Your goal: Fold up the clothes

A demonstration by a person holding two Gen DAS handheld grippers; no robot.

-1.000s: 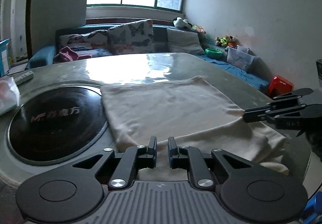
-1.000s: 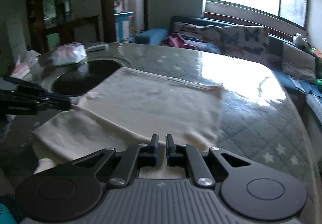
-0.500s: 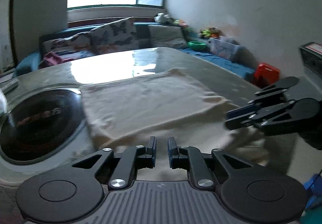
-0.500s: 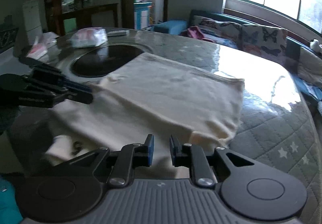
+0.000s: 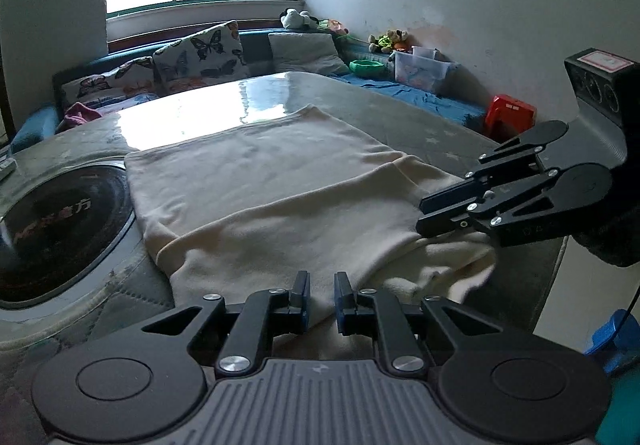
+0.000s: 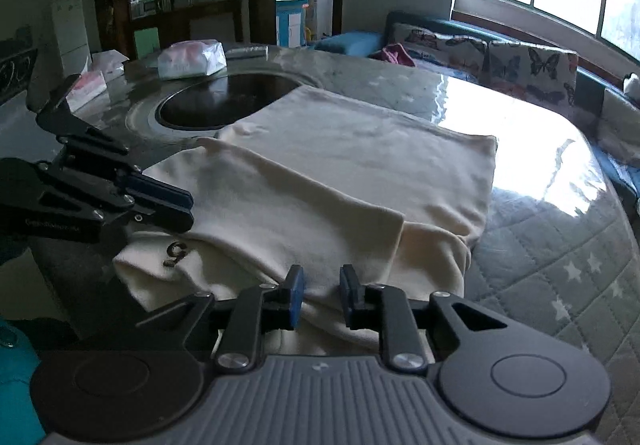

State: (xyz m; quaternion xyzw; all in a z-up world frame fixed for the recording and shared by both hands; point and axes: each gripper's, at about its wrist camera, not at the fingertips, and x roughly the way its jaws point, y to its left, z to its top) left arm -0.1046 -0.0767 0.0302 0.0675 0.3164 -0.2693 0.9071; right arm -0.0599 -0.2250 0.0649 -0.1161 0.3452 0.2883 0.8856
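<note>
Cream garment (image 5: pixel 280 181), partly folded, lies flat on our round quilted table (image 6: pixel 560 245), directly ahead of both tongs and stretching away from us toward the window. Our left gripper (image 5: pixel 321 295) sits at the near hem with its jaws a little apart and cloth showing in the gap; we cannot tell whether the pads touch the fabric. Our right gripper (image 6: pixel 321 295) sits further along the same near hem, jaws likewise apart with a narrow gap over the cloth, gripping nothing that we can see. In each view the other tool reaches in from the side, its tips just above the bunched near edge. That edge is the key relation: it runs crosswise between our two tools, with a loose upper layer lying over it and the garment's long axis pointing away from us. We judge the next fold would carry this near edge forward over the flat far half, with both hands about equally close. Beyond the cloth to the left is a dark round inset hotplate (image 5: pixel 60 221), which the garment's left edge just overlaps. Plastic-wrapped packets (image 6: pixel 191 59) sit well apart on the far side.
</note>
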